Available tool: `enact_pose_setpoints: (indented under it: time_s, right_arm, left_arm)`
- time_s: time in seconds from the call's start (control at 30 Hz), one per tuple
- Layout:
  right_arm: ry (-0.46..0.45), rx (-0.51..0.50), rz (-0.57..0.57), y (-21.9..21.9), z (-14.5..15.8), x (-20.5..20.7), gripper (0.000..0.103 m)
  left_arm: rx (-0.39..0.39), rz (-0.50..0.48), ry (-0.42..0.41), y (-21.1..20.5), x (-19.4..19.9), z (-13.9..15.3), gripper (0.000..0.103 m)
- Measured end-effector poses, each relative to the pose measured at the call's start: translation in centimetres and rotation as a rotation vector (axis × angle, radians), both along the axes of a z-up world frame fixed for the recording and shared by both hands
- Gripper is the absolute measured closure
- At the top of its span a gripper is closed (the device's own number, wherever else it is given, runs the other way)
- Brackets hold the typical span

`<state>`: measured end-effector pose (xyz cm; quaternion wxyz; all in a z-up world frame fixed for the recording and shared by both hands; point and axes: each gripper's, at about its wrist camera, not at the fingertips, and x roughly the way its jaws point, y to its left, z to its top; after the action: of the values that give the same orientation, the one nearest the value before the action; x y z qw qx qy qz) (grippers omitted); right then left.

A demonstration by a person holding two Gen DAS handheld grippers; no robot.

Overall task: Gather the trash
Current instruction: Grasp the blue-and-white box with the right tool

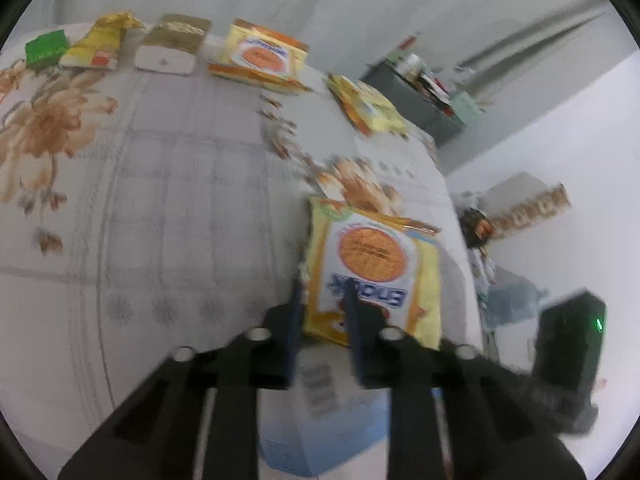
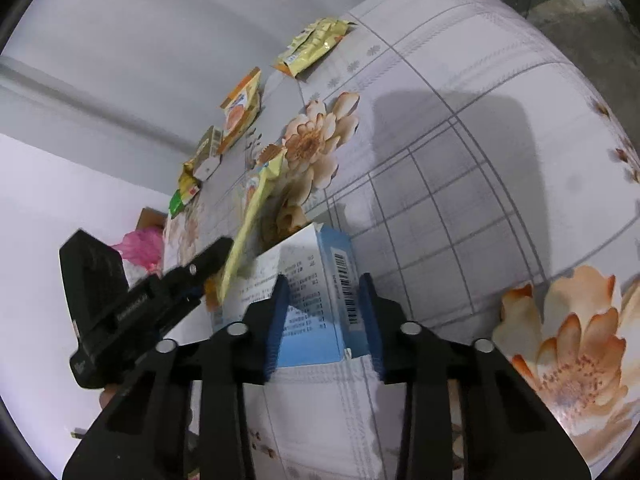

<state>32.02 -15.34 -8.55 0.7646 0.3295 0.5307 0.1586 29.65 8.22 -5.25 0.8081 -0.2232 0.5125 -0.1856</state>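
Floral table (image 1: 160, 200) w/ wrappers: left fingers (image 1: 322, 312) clenched on yellow biscuit wrapper (image 1: 372, 276), lower corner; right fingers (image 2: 324, 312) clamp blue-white box (image 2: 312, 300) at table edge; both angled down.

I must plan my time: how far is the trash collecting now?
Done: nothing visibly collected yet. In hand: left tongs grip a yellow biscuit bag, right tongs grip a blue box. Left: green packet, gold wrapper, white box, two more yellow bags along the far edge of the table.

Five wrappers (image 1: 264, 60) line the table's (image 1: 160, 200) far edge; nearer, a packet (image 1: 372, 276) leans on a box (image 2: 316, 292).
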Motion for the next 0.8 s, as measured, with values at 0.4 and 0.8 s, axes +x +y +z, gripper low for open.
enact_pose_setpoints:
  time_s: [0.4,0.8]
  right_arm:
    - [-0.039,-0.05,0.047,-4.9,0.6,-8.5,0.078]
    - [-0.093,0.09,-0.127,-8.2,2.4,-13.6,0.073]
  left_arm:
    - [-0.034,-0.148,-0.016,-3.2,-14.4,0.3,0.092]
    - [-0.132,-0.041,0.013,-0.5,-15.0,1.3,0.033]
